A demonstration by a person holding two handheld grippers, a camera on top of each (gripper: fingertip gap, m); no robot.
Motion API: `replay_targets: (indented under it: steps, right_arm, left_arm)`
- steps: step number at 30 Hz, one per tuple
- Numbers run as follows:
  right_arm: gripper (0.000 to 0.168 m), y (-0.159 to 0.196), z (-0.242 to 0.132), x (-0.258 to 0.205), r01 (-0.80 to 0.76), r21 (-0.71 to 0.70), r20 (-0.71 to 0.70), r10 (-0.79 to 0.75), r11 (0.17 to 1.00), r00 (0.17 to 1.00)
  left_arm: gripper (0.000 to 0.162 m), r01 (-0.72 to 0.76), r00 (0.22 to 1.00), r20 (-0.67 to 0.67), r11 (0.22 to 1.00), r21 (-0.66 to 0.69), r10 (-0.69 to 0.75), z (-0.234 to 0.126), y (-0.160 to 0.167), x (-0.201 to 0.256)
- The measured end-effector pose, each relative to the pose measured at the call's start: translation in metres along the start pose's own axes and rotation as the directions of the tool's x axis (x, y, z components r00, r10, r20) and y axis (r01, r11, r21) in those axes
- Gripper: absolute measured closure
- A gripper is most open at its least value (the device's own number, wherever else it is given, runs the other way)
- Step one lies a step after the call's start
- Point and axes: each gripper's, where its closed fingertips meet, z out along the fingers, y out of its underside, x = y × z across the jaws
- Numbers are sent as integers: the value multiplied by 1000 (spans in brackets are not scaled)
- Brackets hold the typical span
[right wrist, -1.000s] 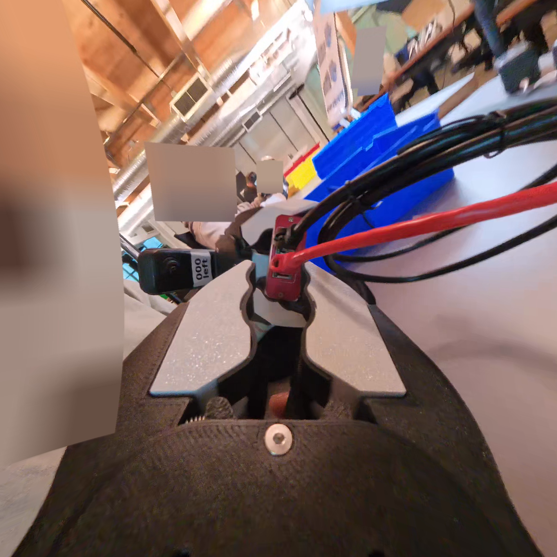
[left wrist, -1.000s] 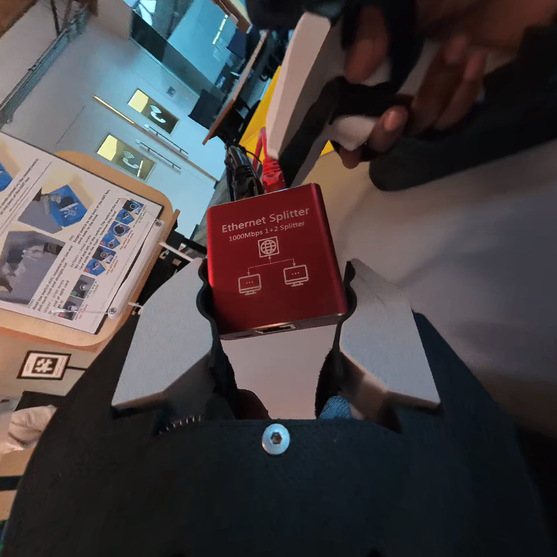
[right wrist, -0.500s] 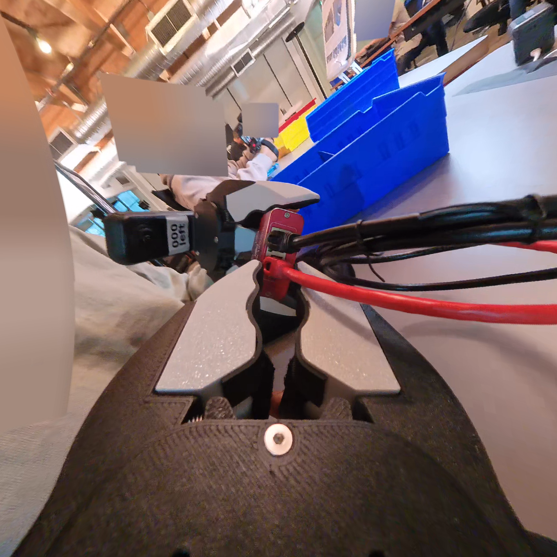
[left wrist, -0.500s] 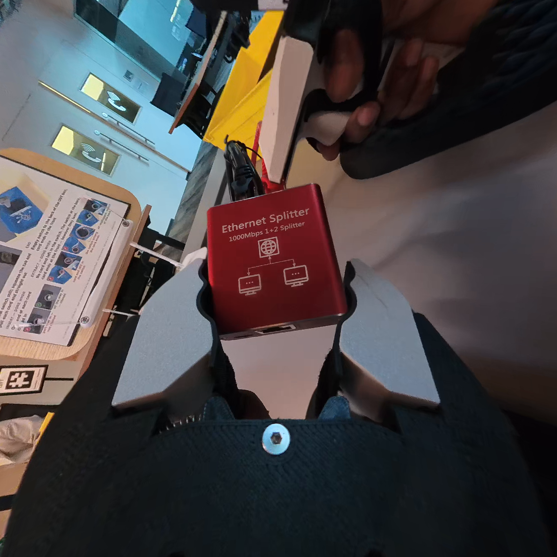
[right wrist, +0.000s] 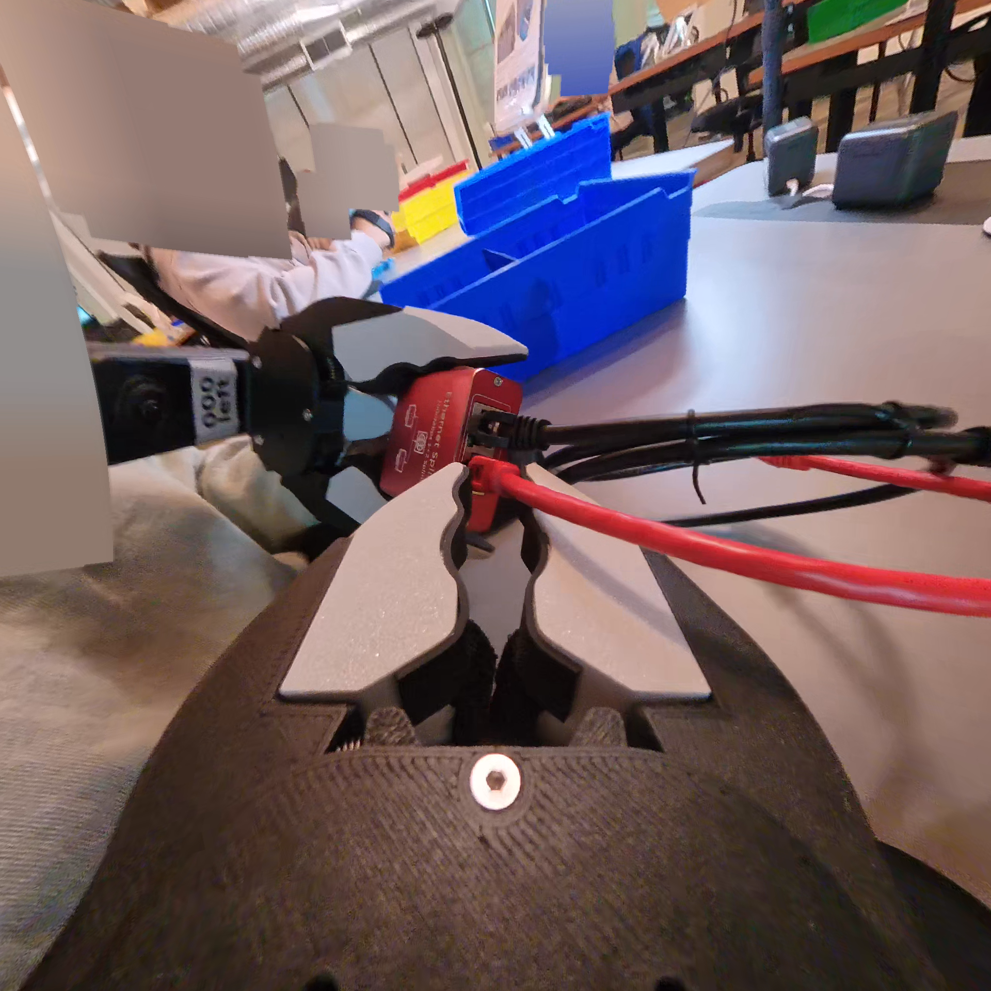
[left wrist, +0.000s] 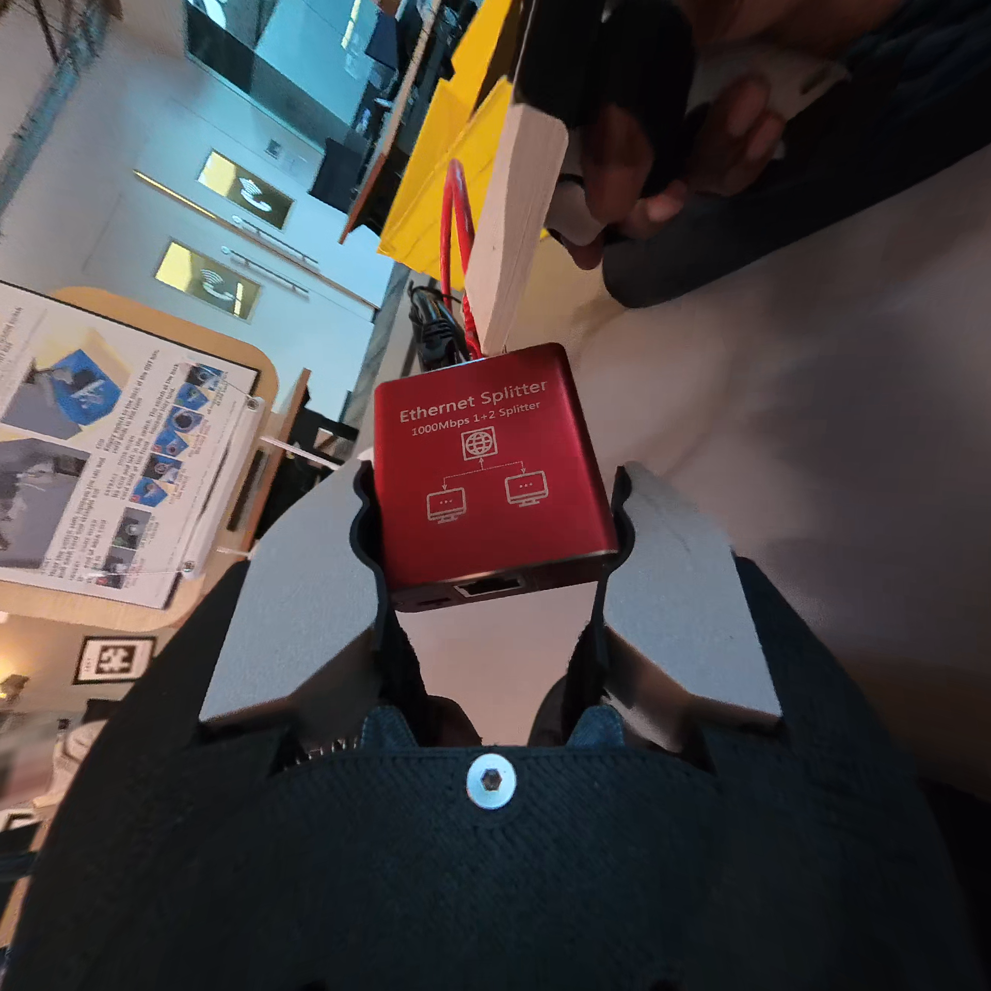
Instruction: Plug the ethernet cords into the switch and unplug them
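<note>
Red switch (left wrist: 490,477) gripped above grey counter (right wrist: 804,300) by left gripper (left wrist: 490,531) fingers, black cords (right wrist: 724,434) plugged in, red cord (right wrist: 697,552) plug pinched by right gripper (right wrist: 493,498), blue bin (right wrist: 563,268) behind, contents unseen.

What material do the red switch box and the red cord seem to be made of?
The red switch box looks like anodized metal, probably aluminium: matte sheen, crisp rounded edges, pale engraved-looking markings. The red cord looks like flexible plastic or rubber jacket: smooth, slightly glossy, bending freely.
</note>
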Motion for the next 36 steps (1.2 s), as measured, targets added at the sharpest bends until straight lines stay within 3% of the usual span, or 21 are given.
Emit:
replay_targets:
  steps: [5, 8, 9, 13, 17, 20, 23, 28, 32, 36]
  right_arm:
    - [154, -14, -3, -14, -64, 85, 58, 59, 994, 997]
    - [157, -29, -28, 8, -9, 150, -68, 20, 989, 997]
    - [157, -33, -38, 9, -20, 148, -51, 28, 989, 998]
    - [156, -38, -55, 4, 137, -47, -91, -140, 990, 986]
    - [156, -80, -100, 15, 330, -147, -240, -357, 932, 903]
    - [156, -95, -142, 20, 332, -258, -314, -404, 907, 859]
    - [155, -86, -188, 34, 269, -442, -378, -449, 856, 809]
    - [155, -48, -247, 50, 133, -655, -329, -440, 744, 836]
    - [155, -22, -254, 55, 129, -655, -204, -338, 744, 919]
    - [155, -5, -255, 70, 71, -644, -172, -234, 762, 957]
  left_arm:
    - [79, -18, 997, 81, 997, 73, 12, -5, -7, -11]
    - [79, 48, 990, 125, 995, 82, -58, -13, 7, -22]
    - [79, 94, 985, 135, 990, 104, -108, -18, 10, -27]
    - [79, 120, 978, 159, 985, 120, -138, -21, 9, -36]
    - [78, 164, 965, 180, 976, 146, -189, -19, 8, -39]
    - [79, 177, 961, 188, 973, 150, -203, -20, 8, -38]
    - [78, 180, 959, 190, 971, 161, -209, -20, 7, -37]
    - [78, 182, 961, 182, 970, 164, -211, -19, 8, -36]
    - [78, 181, 960, 185, 971, 157, -208, -18, 8, -36]
    - [78, 185, 959, 185, 971, 152, -212, -19, 9, -36]
